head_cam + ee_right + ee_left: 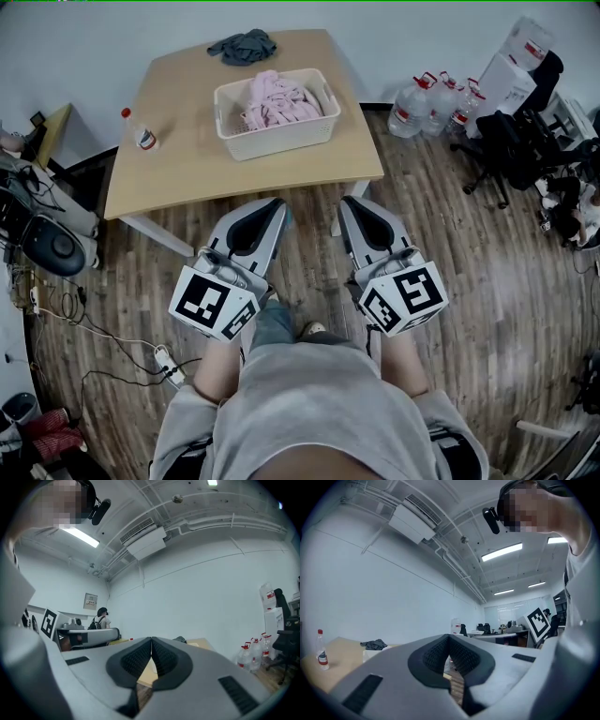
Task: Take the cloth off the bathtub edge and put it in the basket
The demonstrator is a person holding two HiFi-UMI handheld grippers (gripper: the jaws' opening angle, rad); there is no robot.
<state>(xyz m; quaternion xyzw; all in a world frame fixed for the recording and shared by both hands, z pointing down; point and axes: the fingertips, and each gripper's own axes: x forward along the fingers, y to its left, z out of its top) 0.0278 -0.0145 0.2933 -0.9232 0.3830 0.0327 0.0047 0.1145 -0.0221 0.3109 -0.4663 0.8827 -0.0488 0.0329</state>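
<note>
**Both claws closed and empty, pink cloth (278,98) lying in the basket (281,137)**

The person holds the two grippers low and close to the body, over the wooden floor (469,244) just short of the table (187,173). The left gripper (277,204) and the right gripper (349,202) sit side by side, near each other but not touching, with their tips pointing toward the table's near edge.

In the left gripper view, the left gripper (449,637) has its two dark ribbed pads meeting at the tip. Only a sliver of floor shows through the gap lower down, and nothing is caught between them. The right gripper view shows the same: the right gripper (152,639) is pressed closed tip to tip and holds nothing.

The white slatted basket stands near the middle of the table, slightly toward its far side. The pink cloth is bunched inside it — a heap that rises about to the rim. A second grey cloth (242,45) lies crumpled on the tabletop behind the basket, near the far edge and apart from it. A small bottle (139,129) with a red cap stands upright toward the table's left side, well apart from the basket.

Off to the right, several large water jugs (436,98) stand against the wall, with a dark office chair (506,141) beside them.
</note>
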